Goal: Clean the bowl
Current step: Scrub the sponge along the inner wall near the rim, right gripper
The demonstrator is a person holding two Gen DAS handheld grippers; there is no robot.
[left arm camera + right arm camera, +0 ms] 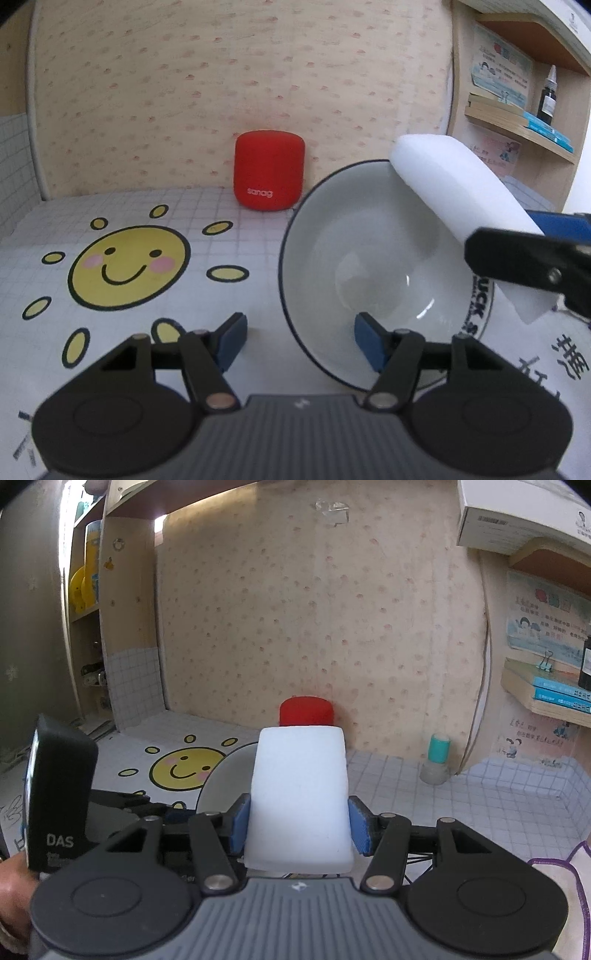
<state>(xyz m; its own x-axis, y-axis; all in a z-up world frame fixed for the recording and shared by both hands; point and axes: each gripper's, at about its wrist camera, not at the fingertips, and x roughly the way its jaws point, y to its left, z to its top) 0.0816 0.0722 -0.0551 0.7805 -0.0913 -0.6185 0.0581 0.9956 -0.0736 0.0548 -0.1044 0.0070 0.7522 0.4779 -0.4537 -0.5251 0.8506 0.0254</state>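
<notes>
While my left gripper clamps the tilted bowl by its rim, my right gripper squeezes the white sponge, touching the bowl's rim at one o'clock.

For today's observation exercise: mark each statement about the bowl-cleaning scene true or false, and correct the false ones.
1. The right tongs grip a white sponge. True.
2. The bowl lies flat, upside down. False: it is tilted, its opening facing the left wrist camera.
3. The red speaker stands by the wall. True.
4. The left tongs hold the speaker. False: their fingers straddle the bowl's rim.
5. The sponge touches the bowl's upper rim. True.
</notes>
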